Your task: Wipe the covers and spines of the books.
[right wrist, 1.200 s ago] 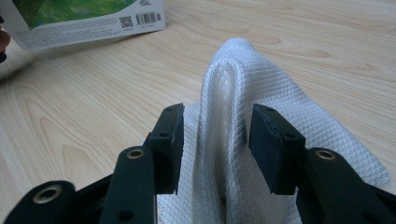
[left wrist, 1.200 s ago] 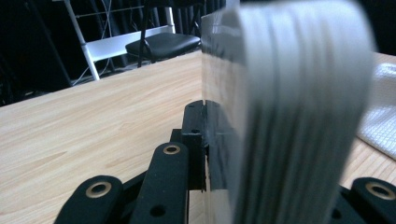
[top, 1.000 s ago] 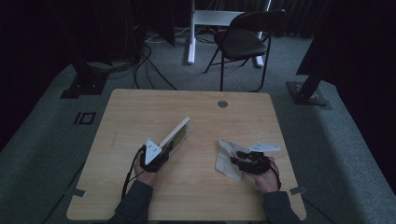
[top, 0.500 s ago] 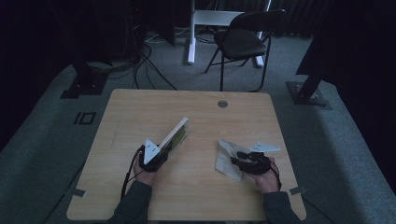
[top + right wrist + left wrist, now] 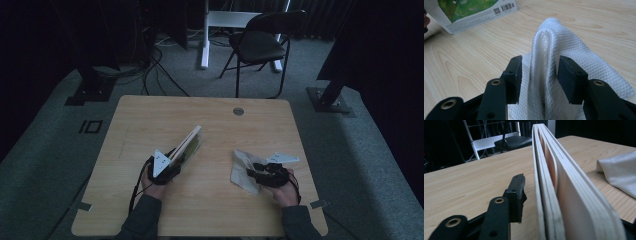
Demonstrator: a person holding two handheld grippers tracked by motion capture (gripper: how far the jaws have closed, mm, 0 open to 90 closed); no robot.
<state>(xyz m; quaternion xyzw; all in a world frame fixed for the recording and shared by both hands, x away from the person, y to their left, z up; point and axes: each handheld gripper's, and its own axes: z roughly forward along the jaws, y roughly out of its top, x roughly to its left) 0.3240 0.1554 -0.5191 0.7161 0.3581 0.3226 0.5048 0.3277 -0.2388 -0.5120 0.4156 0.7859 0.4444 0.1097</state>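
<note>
Book (image 5: 187, 145) stands on edge, long axis pointing away up-right.

- High view: overhead from the table's (image 5: 210, 205) near edge, looking forward.
- Gripper views: low, close along the tabletop; both share the white cloth (image 5: 574, 62) with the high view.

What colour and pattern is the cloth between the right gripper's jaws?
The cloth is white with a fine diamond weave, clearest in the right gripper view.
</note>
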